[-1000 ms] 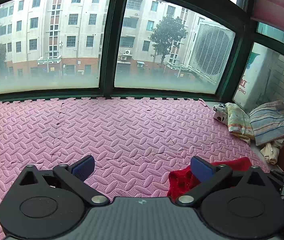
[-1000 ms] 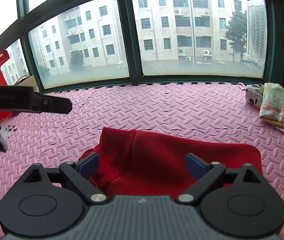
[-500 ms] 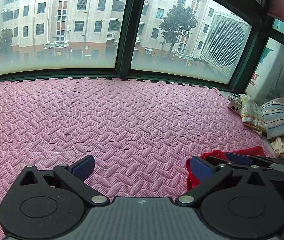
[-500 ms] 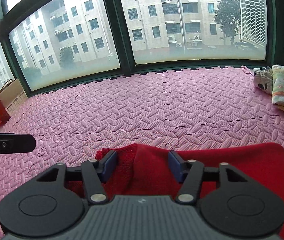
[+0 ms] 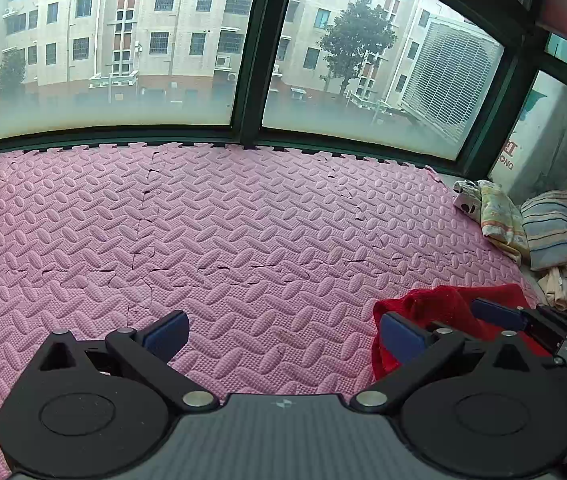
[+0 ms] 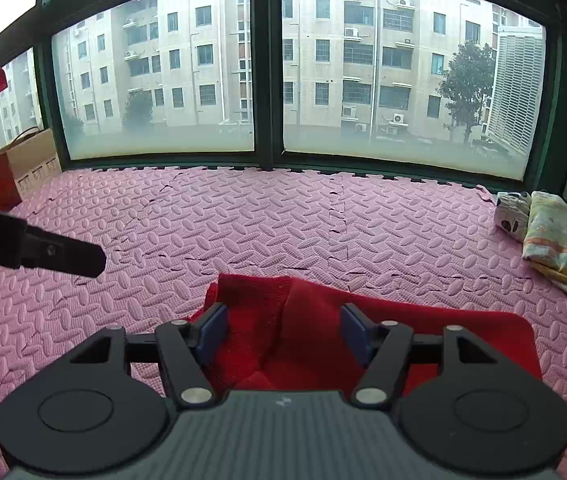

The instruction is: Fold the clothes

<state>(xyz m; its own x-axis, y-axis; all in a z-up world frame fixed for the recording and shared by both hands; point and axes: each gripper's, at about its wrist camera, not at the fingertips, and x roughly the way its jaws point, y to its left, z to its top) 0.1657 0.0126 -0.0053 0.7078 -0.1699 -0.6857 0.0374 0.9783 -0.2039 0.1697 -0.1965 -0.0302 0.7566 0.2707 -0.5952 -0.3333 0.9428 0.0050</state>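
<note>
Red garment (image 6: 363, 344): bunched on pink mat (image 6: 283, 224), now nearer right tongs (image 6: 283, 332), whose jaws narrowed and are reopening, straddling a fold ungripped. Left tongs (image 5: 279, 332): released, empty, beside it; folding barely begun.

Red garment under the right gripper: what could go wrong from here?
1. The right gripper has its jaws opening over a bunched ridge of the red garment; a regrasp may catch several layers and lock in the crease.
2. The left gripper is open over bare pink mat, beside the cloth's edge, so that side is unheld and could drag.
3. The two grippers sit close together; they might collide.
</note>
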